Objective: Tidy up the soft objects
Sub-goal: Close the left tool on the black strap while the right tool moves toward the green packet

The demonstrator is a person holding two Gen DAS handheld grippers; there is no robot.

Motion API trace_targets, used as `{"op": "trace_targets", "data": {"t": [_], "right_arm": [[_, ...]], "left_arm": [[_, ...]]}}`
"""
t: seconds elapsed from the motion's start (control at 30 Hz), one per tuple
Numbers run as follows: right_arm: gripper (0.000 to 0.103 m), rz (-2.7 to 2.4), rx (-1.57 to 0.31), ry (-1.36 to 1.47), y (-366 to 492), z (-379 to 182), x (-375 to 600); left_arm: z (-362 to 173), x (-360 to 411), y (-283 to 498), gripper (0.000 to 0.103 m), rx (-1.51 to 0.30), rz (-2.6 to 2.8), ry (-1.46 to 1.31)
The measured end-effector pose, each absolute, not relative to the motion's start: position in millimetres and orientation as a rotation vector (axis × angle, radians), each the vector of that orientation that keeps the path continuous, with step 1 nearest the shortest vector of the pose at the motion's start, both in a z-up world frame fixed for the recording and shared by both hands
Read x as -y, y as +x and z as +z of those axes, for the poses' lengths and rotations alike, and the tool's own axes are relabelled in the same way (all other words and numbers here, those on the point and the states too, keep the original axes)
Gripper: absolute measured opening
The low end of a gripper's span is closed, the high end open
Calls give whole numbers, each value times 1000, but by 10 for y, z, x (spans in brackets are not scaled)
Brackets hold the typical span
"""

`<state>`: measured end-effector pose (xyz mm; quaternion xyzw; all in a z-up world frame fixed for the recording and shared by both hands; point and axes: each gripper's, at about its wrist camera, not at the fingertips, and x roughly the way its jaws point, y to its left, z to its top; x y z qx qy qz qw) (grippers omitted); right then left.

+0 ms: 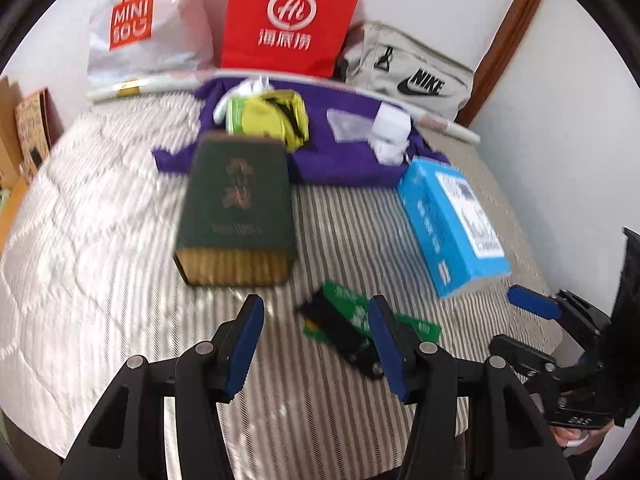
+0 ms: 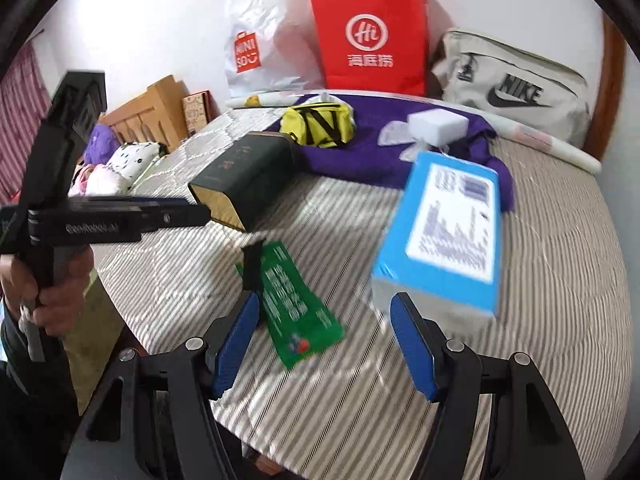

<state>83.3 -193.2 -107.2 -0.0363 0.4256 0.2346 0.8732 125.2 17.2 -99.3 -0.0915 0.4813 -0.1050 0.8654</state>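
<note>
Both tools (left tool (image 1: pixel 316 344), right tool (image 2: pixel 326 346)) open-jawed above striped bed (image 2: pixel 400 400)

On my bed (image 1: pixel 100 200) I count two boxes, dark green (image 1: pixel 238 208) and blue (image 1: pixel 452 220), one green packet (image 2: pixel 292 304), one purple cloth (image 2: pixel 368 160), one yellow pouch (image 2: pixel 320 124) and three bags along its far edge: white (image 2: pixel 264 40), red (image 2: pixel 368 36) and grey (image 2: pixel 516 84).

A bed (image 2: pixel 540 280) fills most of the room, covered by a quilted spread with fine grey and white stripes. Behind the bed rises a plain white wall (image 2: pixel 160 20). At the bed's far right corner a brown wooden frame (image 1: pixel 512 28) runs up the wall. Beyond the bed's left edge stands a light wooden headboard (image 2: pixel 152 108) with carved slats, and further left of it hangs a red patterned curtain (image 2: pixel 20 120). The light is soft, even daylight.
</note>
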Motion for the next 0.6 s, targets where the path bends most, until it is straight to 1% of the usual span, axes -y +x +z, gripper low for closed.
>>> {"op": "trace_targets", "data": {"t": [0.23, 0.37, 0.4, 0.47, 0.53, 0.6], "right_arm": [[68, 436, -876, -49, 668, -1173, 2165], [68, 422, -891, -4, 627, -1279, 2282], [68, 421, -893, 7, 621, -1308, 2309], [68, 418, -902, 21, 627, -1353, 2346], [68, 407, -912, 34, 644, -1391, 2379], [68, 409, -915, 49, 656, -1415, 2403]], "left_arm": [[-1314, 137, 1221, 50, -1029, -232, -175], [-1522, 283, 1301, 50, -1090, -216, -149], [-1536, 305, 1303, 50, -1075, -204, -139], [-1545, 350, 1309, 46, -1057, -182, -101], [-1555, 403, 1309, 35, -1042, -160, -34], [-1543, 398, 1281, 26, -1041, -172, -11]]}}
